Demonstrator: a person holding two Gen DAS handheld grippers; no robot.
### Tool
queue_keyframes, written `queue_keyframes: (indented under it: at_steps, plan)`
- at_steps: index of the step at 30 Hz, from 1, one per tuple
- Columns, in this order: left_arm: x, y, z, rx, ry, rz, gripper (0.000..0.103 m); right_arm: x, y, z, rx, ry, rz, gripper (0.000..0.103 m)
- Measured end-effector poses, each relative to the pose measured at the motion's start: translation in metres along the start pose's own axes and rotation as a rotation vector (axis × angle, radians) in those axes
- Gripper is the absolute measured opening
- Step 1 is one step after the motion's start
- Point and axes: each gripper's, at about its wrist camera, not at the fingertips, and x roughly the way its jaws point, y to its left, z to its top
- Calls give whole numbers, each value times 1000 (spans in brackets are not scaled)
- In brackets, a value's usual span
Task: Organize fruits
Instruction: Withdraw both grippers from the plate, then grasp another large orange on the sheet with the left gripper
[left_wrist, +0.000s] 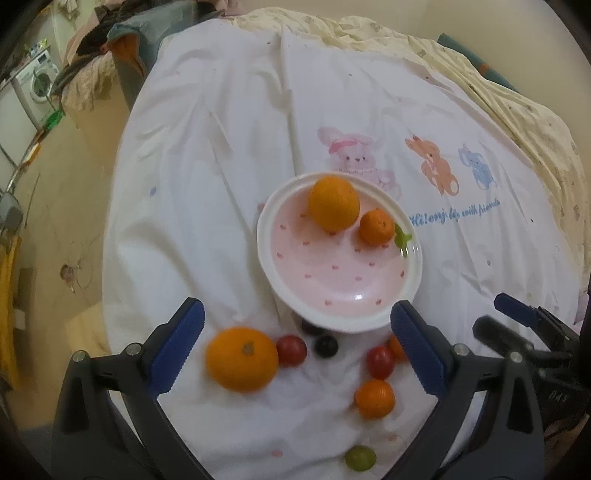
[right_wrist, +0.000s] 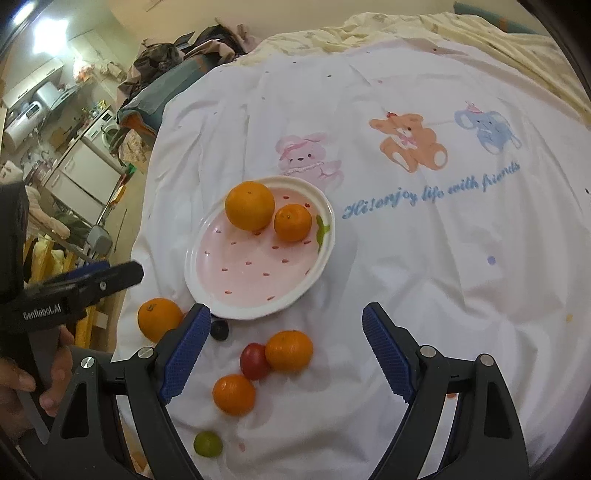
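Note:
A pink plate (left_wrist: 332, 291) (right_wrist: 255, 273) with a white rim lies on the white bedsheet and holds a big orange (left_wrist: 333, 202) (right_wrist: 250, 205) and a small tangerine (left_wrist: 376, 226) (right_wrist: 293, 222). In front of it on the sheet lie a big orange (left_wrist: 242, 358) (right_wrist: 159, 319), tangerines (left_wrist: 375, 398) (right_wrist: 289, 350) (right_wrist: 233, 394), red cherry tomatoes (left_wrist: 291, 350) (left_wrist: 379, 362) (right_wrist: 254, 360), a dark grape (left_wrist: 326, 346) (right_wrist: 219, 329) and a green grape (left_wrist: 360, 458) (right_wrist: 208, 444). My left gripper (left_wrist: 295, 347) is open above the loose fruit. My right gripper (right_wrist: 286, 350) is open and empty over the tangerines.
The white sheet (right_wrist: 424, 240) with cartoon animals covers a bed; its left edge drops to the floor (left_wrist: 62, 221). A washing machine (left_wrist: 37, 83) and cluttered furniture stand far left. A cream blanket (left_wrist: 517, 110) lies at the back right.

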Motion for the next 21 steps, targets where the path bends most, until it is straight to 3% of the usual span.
queue_keyframes:
  at_steps: [12,21]
  plan:
    - [8,5,-18,-44,74,-45,100,-6,-11,-20,105,14,-9,87]
    - [37,7,-20,-12,211,-45,99,4,-17,-18,139,33,-57,87]
